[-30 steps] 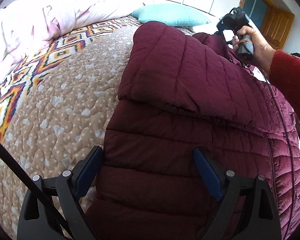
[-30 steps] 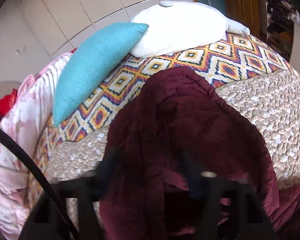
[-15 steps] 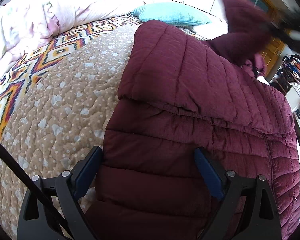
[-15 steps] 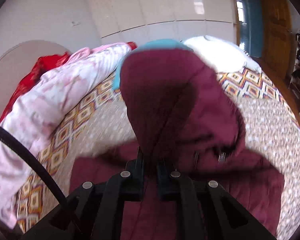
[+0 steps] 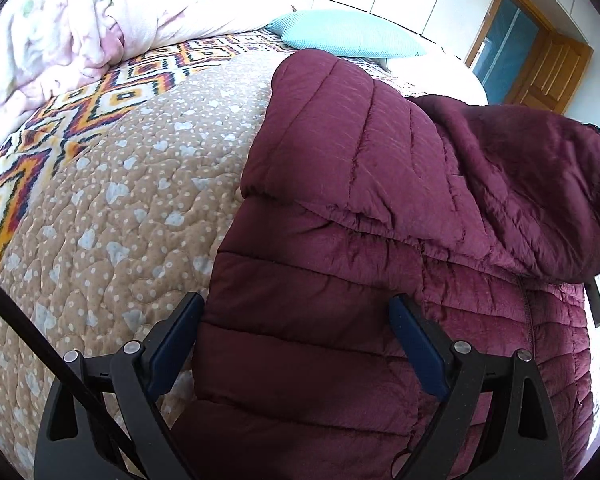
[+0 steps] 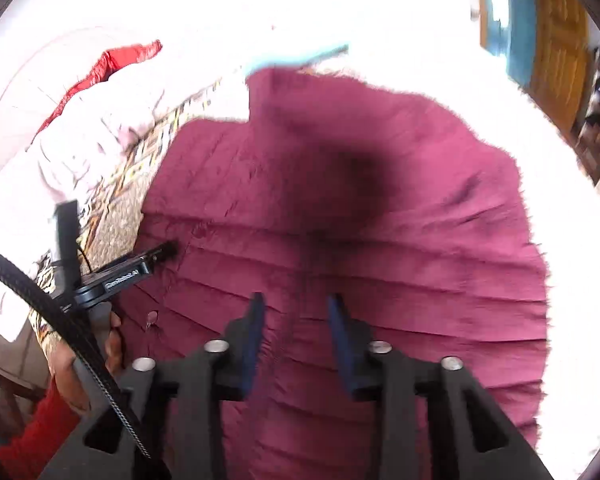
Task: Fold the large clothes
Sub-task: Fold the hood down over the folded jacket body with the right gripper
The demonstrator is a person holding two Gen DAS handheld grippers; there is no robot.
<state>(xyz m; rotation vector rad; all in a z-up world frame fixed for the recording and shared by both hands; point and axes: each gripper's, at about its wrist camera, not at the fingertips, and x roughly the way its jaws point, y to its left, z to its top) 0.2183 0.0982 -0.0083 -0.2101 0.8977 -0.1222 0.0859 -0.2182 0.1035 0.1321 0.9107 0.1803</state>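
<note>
bed: quilted bedspread (image 5: 112, 208) carried everything — tan dotted part near the foot, zigzag-patterned band toward the head; pink duvet (image 5: 60, 36) bunched along the left edge, teal pillow (image 5: 347, 36) at the head end.
jacket: maroon puffer jacket (image 5: 339, 240) lay flat on the right half of the bed, its left hem edge running along the tan quilting.
left sleeve: folded in — sleeve panel (image 5: 339, 136) lay across the body, its cuff edge crossing the chest.
hood: hood (image 5: 539, 184) lay turned down over the upper right of the jacket, lumpy, not smoothed.
left gripper: left gripper (image 5: 296, 332) low over the lower body of the jacket, jaws spread wide, nothing between the pads; cannot tell whether they touched the fabric.
right gripper: right gripper (image 6: 298, 320) over the jacket's middle near the zip line, jaws parted with a gap, holding nothing; view blurred.
right side: the jacket's right edge was too blurred to tell whether that sleeve was folded.
done (judged): one sleeve in, hood down — roughly the early-middle of the fold.
left (judged): check or fold the right sleeve, flatten the hood, then fold the body in half from hem toward collar.
risk (judged): puffy filling likely to spring the folds open.
</note>
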